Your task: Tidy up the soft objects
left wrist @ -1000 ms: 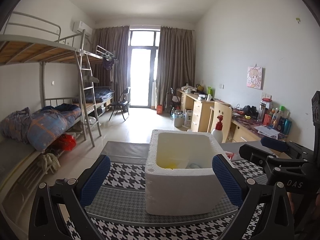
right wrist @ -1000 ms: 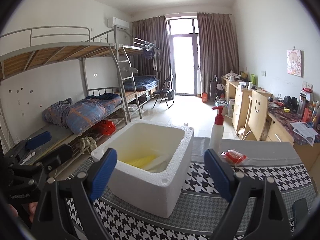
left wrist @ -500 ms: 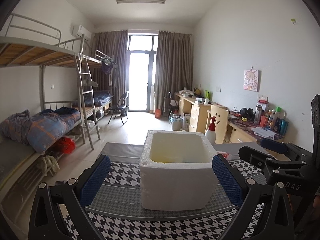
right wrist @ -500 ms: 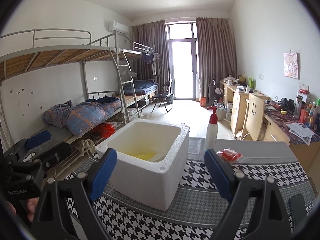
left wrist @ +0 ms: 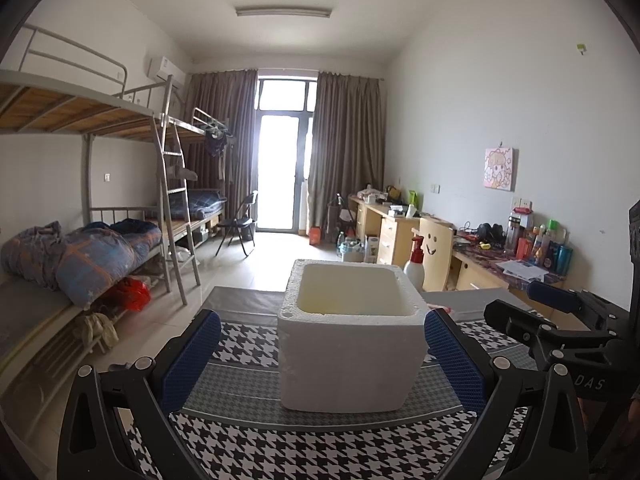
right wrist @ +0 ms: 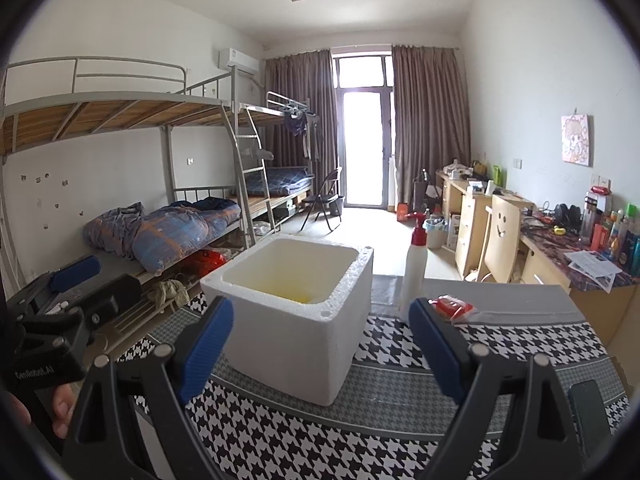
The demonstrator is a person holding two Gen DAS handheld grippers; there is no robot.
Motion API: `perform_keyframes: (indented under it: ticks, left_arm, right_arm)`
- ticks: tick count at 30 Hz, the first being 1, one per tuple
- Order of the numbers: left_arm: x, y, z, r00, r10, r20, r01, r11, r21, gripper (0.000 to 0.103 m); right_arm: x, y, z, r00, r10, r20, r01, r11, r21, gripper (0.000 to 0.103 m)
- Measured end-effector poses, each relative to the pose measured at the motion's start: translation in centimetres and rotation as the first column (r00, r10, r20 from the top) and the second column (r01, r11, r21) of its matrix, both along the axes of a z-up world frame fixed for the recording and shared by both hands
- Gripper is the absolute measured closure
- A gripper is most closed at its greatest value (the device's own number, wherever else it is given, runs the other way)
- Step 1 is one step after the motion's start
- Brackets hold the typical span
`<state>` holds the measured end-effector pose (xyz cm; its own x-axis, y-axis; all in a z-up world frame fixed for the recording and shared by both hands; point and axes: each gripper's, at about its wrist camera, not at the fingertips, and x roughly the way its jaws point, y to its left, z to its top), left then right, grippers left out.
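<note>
A white foam box stands on the houndstooth-clothed table, straight ahead of both grippers. In the right wrist view the foam box shows something yellow at its bottom; its inside is hidden in the left wrist view. My left gripper is open, its blue pads wider apart than the box and short of it. My right gripper is open too, with nothing held. Each gripper shows at the edge of the other's view: the right gripper and the left gripper, held by a hand.
A white pump bottle with a red top and a red packet sit on the table right of the box. Bunk beds line the left wall. Desks and a wooden chair line the right.
Both grippers have drawn back from the box and sunk slightly. The box looks smaller, and less of its inside shows. Both stayed open.
</note>
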<state>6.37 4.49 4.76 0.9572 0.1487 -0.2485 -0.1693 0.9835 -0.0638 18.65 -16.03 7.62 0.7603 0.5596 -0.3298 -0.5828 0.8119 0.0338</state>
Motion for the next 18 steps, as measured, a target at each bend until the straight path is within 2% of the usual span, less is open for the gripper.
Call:
perform_keyframes:
  ticks: [18]
  left_arm:
    - [-1.9, -1.3, -1.2, 0.999, -0.013, 0.035, 0.013, 1.000, 0.014, 0.001]
  right_arm:
    - [-2.5, -1.2, -1.5, 0.999, -0.031, 0.031, 0.031, 1.000, 0.006, 0.011]
